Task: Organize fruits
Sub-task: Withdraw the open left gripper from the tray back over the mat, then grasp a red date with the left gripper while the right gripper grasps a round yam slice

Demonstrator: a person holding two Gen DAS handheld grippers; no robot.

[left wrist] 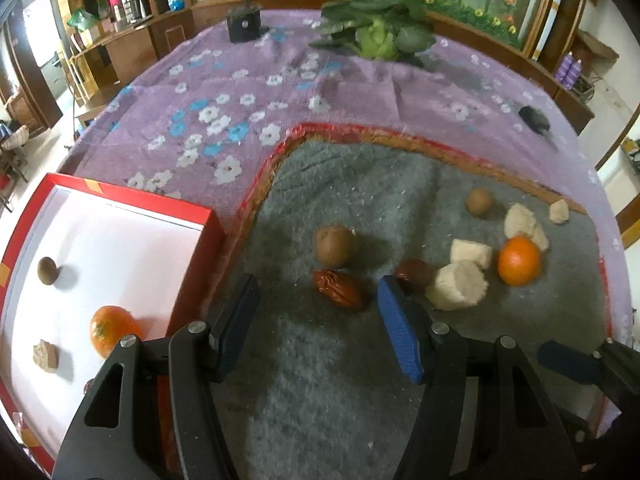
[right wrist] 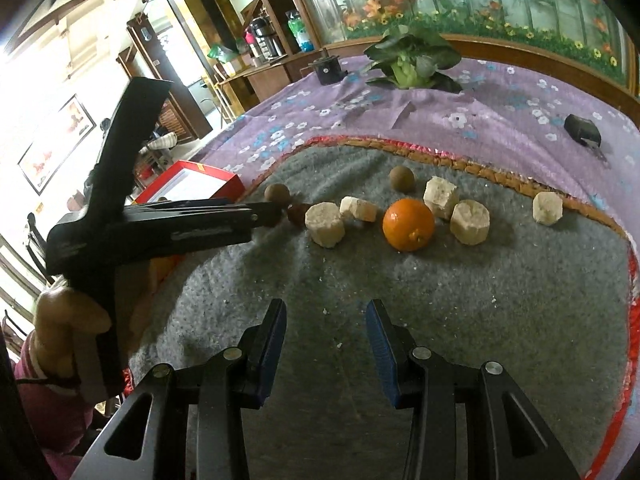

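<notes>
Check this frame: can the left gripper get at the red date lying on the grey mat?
Probably yes. The left gripper is open, and the red date lies bare on the grey mat just beyond its fingertips, nothing covering it; the brown round fruit sits close behind.

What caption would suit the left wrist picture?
Open left claw hovering over a wrinkled red date on the grey felt mat, red-rimmed white box alongside.

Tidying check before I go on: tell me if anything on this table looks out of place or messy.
Pale crumbs are scattered over the grey mat, apparently shed by the crumbly beige chunks. A leafy green vegetable lies alone on the purple cloth, far from the fruit. Nothing looks spilled or broken.
</notes>
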